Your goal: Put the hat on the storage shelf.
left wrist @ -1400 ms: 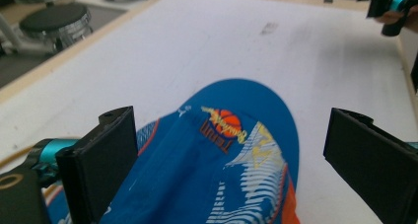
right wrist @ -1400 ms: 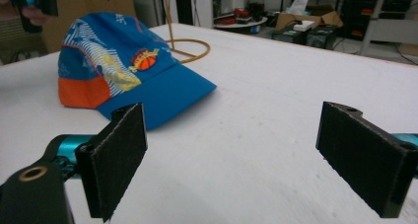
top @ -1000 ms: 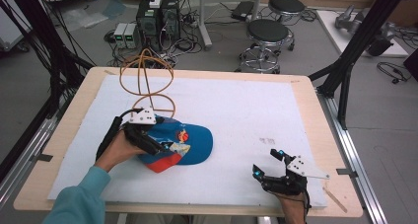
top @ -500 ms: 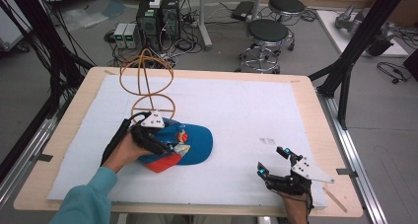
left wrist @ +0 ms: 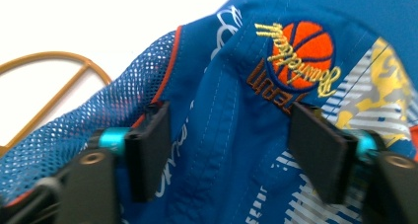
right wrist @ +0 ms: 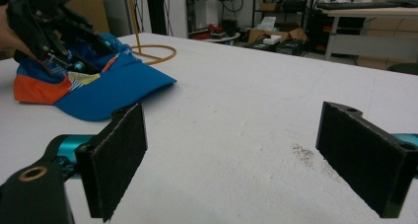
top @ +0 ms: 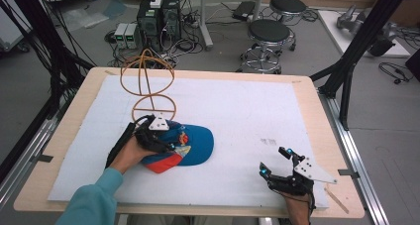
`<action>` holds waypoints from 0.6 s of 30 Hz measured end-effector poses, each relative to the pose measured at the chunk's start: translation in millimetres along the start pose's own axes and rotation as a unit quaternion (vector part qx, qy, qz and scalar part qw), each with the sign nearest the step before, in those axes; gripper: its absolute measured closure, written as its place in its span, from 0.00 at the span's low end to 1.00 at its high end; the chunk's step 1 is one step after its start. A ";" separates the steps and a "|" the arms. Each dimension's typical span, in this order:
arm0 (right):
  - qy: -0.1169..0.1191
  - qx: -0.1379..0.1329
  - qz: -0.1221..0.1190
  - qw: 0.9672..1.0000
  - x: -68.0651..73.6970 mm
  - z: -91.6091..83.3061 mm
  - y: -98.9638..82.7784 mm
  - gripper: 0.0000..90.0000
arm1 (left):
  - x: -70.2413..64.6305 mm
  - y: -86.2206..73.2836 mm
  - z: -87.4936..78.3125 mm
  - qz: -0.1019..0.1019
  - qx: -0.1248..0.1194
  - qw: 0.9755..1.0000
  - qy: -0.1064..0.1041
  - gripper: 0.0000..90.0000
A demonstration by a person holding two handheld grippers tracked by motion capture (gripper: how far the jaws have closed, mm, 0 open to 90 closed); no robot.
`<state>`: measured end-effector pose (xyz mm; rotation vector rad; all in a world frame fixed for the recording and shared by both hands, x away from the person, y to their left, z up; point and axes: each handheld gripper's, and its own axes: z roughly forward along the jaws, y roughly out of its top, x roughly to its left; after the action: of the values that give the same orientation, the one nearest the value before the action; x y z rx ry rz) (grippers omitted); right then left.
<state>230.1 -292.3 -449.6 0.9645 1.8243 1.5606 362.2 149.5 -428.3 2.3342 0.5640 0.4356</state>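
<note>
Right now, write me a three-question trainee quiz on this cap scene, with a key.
1. True or false: the right gripper holds the cap.
2. What stands just behind the cap? A) wire stand B) a mug C) a box
3. What sits between the left gripper's fingers?

Key
1. False: its fingers stand apart over the bare white mat, away from the cap.
2. A.
3. The cap's blue crown, near the basketball emblem. The fingers have just been closing, with cloth bunched between them; a firm pinch is not yet plain.
</note>
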 end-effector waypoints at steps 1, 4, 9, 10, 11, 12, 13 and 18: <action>0.000 -0.002 0.000 1.000 -0.3 0.0 -0.1 0.12 | -0.3 0.0 1.8 0.001 0.005 1.000 -0.003 0.44; 0.001 -0.005 -0.001 1.000 -1.0 -0.2 -0.2 0.12 | -1.1 -0.2 5.3 0.003 0.013 1.000 -0.006 0.52; 0.000 -0.003 -0.001 1.000 -1.1 0.1 -0.1 0.12 | -1.1 -0.2 5.6 -0.002 0.018 1.000 -0.007 0.75; 0.001 -0.002 0.001 1.000 -0.7 -0.1 -0.1 0.12 | -1.3 -0.3 5.5 -0.005 0.020 1.000 -0.006 0.80; 0.001 -0.002 0.000 1.000 -0.6 0.2 -0.1 0.12 | -1.1 -0.2 5.3 -0.006 0.023 1.000 -0.007 0.85; -0.002 0.000 -0.002 1.000 -0.2 0.4 -0.1 0.12 | -1.4 -0.3 5.2 -0.009 0.023 1.000 -0.009 0.89; -0.002 0.001 -0.004 1.000 -0.2 1.1 0.0 0.12 | -1.9 0.1 4.8 -0.011 0.026 1.000 -0.007 0.94; -0.010 0.012 -0.011 1.000 2.2 3.0 0.5 0.12 | -3.7 1.1 1.3 -0.023 0.030 0.999 -0.014 0.98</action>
<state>231.2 -288.8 -449.6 0.9635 1.8390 1.5139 360.0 146.2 -429.1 2.3755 0.6246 0.3690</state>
